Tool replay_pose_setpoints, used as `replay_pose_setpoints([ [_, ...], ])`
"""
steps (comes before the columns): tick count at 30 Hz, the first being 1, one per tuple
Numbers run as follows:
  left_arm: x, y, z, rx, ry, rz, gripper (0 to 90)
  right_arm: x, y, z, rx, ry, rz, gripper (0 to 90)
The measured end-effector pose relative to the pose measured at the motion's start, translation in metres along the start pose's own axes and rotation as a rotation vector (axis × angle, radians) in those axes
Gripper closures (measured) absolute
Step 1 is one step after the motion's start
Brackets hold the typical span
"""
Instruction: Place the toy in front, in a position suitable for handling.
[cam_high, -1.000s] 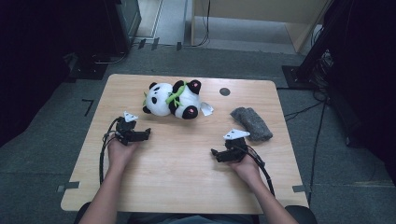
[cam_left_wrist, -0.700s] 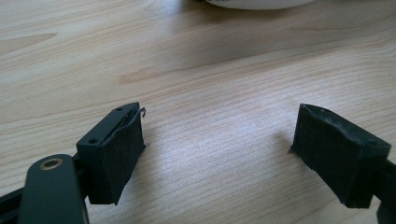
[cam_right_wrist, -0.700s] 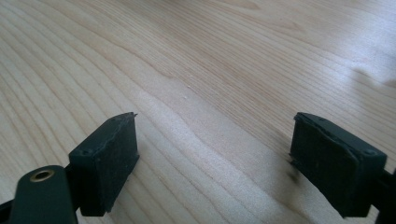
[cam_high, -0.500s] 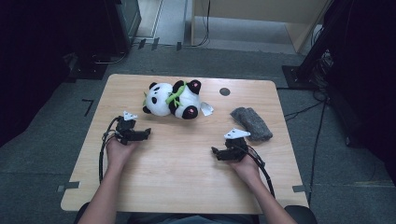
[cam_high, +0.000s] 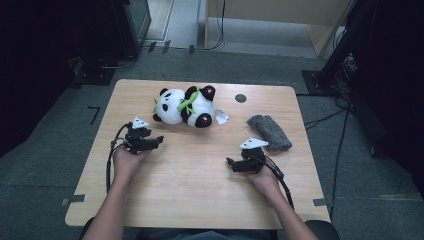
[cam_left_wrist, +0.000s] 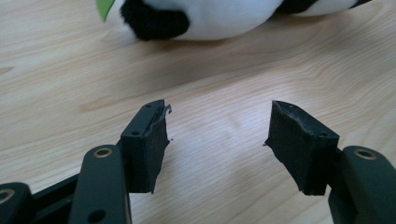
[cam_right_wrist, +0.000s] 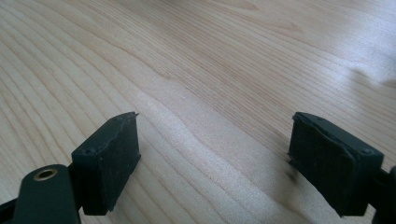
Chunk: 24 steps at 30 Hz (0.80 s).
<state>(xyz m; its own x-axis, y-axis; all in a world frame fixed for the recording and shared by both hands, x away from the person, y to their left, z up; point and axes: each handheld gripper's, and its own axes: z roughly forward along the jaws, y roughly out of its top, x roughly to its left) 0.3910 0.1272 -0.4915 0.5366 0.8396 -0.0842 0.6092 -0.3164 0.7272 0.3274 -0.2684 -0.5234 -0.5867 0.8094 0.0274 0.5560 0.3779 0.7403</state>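
Panda plush lies on its side at the far middle of the wooden table, a white tag sticking out just beside it. Left gripper rests low on the table near the panda and points toward it; that puts the toy straight ahead, probably staged for a reach. In the left gripper view the jaws stand apart with bare wood between them, and they have just been closing partway on nothing, likely a test squeeze or a narrowing to suit the toy. The panda sits beyond the pads, not touching. Right gripper rests on the near right of the table, jaws wide apart, nothing between them in the right gripper view; it looks parked. Grey folded cloth lies just beyond it, untouched.

Toy: soft, rounded, white body, black ears and limbs, green leaf across the chest, pink paw spot. Should squash under a grip.
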Motion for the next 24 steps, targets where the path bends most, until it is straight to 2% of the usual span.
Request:
replay_pose_setpoints([
  [2, -0.001, 0.001, -0.001, -0.001, -0.007, 0.002, 41.6, 0.000, 0.000, 0.000, 0.000, 0.000, 0.000, 16.0],
  [3, -0.003, 0.004, -0.003, -0.008, -0.029, -0.002, 43.4, 0.000, 0.000, 0.000, 0.000, 0.000, 0.001, 16.0],
  [4, -0.003, 0.004, -0.003, -0.008, -0.029, -0.002, 44.5, 0.000, 0.000, 0.000, 0.000, 0.000, 0.001, 16.0],
  [5, -0.005, 0.006, -0.003, -0.009, -0.054, -0.013, 45.6, 0.000, 0.000, 0.000, 0.000, 0.000, 0.000, 16.0],
  [6, -0.005, 0.006, -0.003, -0.009, -0.054, -0.013, 46.0, 0.000, 0.000, 0.000, 0.000, 0.000, 0.000, 16.0],
  [7, -0.008, 0.008, -0.003, 0.000, -0.073, -0.007, 49.0, 0.000, 0.000, 0.000, 0.001, -0.001, 0.003, 16.0],
  [9, -0.010, 0.009, -0.002, 0.006, -0.075, 0.002, 49.8, 0.000, 0.000, 0.000, 0.001, -0.001, 0.002, 16.0],
  [12, -0.015, 0.018, 0.001, 0.023, -0.073, 0.043, 48.5, 0.000, 0.000, 0.000, 0.002, -0.001, 0.003, 15.9],
  [14, -0.017, 0.023, 0.001, 0.006, -0.093, 0.037, 48.5, 0.000, 0.000, 0.000, 0.002, 0.000, 0.002, 15.5],
  [18, -0.021, 0.030, -0.001, -0.004, -0.103, 0.036, 49.8, 0.000, 0.000, 0.000, 0.005, 0.003, 0.000, 14.9],
  [24, -0.026, 0.043, -0.004, -0.010, -0.100, 0.055, 51.7, 0.000, 0.000, 0.000, 0.005, 0.005, -0.008, 13.7],
])
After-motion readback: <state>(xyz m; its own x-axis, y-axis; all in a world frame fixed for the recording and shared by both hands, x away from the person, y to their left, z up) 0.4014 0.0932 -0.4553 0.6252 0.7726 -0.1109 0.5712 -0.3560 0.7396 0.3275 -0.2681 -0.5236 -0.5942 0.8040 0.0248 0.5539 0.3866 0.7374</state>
